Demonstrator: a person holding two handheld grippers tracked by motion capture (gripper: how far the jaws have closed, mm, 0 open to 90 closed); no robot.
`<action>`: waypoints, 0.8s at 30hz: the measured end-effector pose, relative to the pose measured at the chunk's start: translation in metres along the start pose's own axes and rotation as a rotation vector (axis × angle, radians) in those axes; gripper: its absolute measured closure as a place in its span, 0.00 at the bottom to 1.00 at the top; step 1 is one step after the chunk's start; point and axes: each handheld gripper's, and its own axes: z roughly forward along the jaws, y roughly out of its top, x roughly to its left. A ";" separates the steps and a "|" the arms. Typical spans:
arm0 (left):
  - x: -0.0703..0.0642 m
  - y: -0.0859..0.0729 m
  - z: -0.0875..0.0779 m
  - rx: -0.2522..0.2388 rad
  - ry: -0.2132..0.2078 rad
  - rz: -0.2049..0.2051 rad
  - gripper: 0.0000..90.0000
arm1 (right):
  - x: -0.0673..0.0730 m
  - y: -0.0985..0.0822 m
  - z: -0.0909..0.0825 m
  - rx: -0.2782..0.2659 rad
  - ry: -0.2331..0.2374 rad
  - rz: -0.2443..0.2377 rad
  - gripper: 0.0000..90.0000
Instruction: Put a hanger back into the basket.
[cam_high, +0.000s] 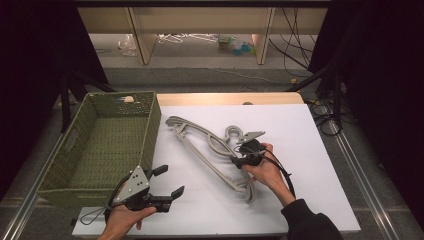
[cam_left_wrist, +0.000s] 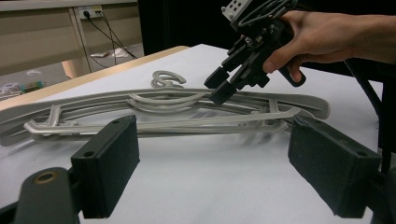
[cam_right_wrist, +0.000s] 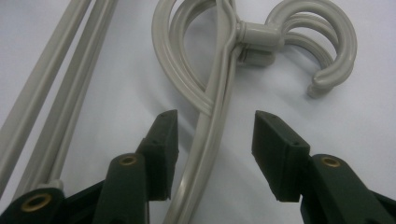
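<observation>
Likely a lab, black curtains (cam_high: 30, 60), loose cables (cam_high: 295, 45), white-covered table (cam_high: 300, 135)

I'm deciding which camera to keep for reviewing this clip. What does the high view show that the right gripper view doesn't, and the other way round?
High view alone: the green woven basket, the left tongs open and held near it, and the white table cover.
Right gripper view alone: the close gap between its open jaws, which straddle the grey hangers' arm without touching it.
Both: the stacked hangers, their hooks, and the right tongs.
</observation>
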 end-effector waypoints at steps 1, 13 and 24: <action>0.000 0.000 0.000 0.000 0.000 0.000 0.18 | 0.000 0.000 0.000 0.000 0.000 0.000 0.58; 0.000 -0.001 0.003 0.016 -0.017 0.024 0.18 | -0.002 0.009 0.018 0.058 -0.006 0.021 0.72; -0.001 0.000 0.002 0.013 -0.010 0.010 0.18 | -0.001 0.012 0.013 0.037 -0.015 0.053 0.86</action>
